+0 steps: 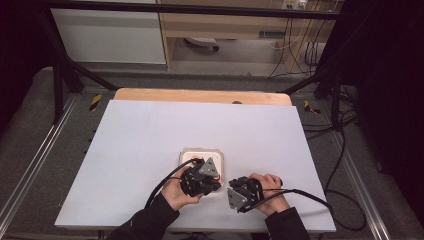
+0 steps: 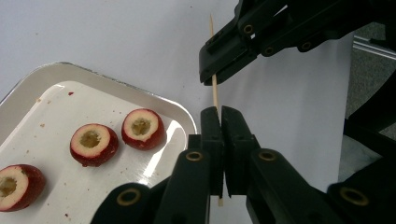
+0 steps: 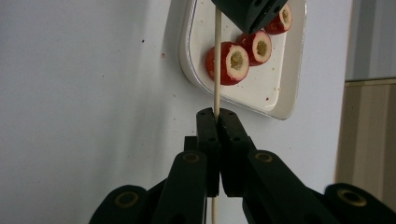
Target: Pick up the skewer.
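A thin wooden skewer (image 2: 214,93) is held by both grippers at once. My left gripper (image 2: 220,109) is shut on its lower part. My right gripper (image 3: 216,112) is shut on the same skewer (image 3: 217,70), farther along, and its black jaws come in from the top of the left gripper view. Three red cored fruits lie on a white tray (image 2: 93,74): one (image 2: 142,128) nearest the skewer, one (image 2: 93,143) beside it, one (image 2: 16,186) at the edge. In the high view the left gripper (image 1: 215,186) hangs over the tray's near right corner, and the right gripper (image 1: 234,189) is just right of it.
The tray (image 1: 187,152) rests on a white mat (image 1: 140,140) that covers a wooden table (image 1: 200,95). Black cables trail from both grippers toward the near edge and the right. A black frame stands around the table.
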The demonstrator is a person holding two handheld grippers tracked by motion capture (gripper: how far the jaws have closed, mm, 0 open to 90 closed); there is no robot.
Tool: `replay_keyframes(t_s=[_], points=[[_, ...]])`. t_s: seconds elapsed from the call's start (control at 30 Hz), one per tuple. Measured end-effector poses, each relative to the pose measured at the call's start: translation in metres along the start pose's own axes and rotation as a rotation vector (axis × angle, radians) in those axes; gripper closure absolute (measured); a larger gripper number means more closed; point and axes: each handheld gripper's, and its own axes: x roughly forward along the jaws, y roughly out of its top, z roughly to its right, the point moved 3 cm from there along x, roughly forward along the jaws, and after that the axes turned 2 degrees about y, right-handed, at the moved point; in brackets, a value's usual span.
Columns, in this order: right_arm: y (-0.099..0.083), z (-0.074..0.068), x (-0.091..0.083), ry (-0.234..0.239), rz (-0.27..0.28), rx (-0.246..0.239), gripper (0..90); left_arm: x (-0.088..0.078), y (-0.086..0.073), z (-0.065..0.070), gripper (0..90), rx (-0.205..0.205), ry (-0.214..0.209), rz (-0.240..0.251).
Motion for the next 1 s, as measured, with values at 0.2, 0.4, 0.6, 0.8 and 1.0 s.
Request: replay_keyframes(t_s=[0.2,0.4,0.6,0.8,1.0], points=[[0.003,0.000,0.000,-0.017,-0.076,-0.070,88.8,-0.002,-0.002,-0.006,64.9,-0.025,0.025,-0.067],[0.013,0.006,0.003,-0.029,-0.102,-0.147,88.6,0.005,-0.001,-0.008,65.4,-0.052,0.025,-0.143],[0.022,0.010,0.005,-0.038,-0.130,-0.232,88.6,0.013,-0.001,-0.007,79.3,-0.059,-0.001,-0.193],[0.026,0.009,0.006,-0.043,-0.128,-0.273,88.5,0.015,0.000,-0.006,87.7,-0.051,0.002,-0.214],[0.026,0.010,0.005,-0.056,-0.135,-0.228,76.3,0.013,-0.003,-0.007,88.3,-0.053,0.021,-0.213]])
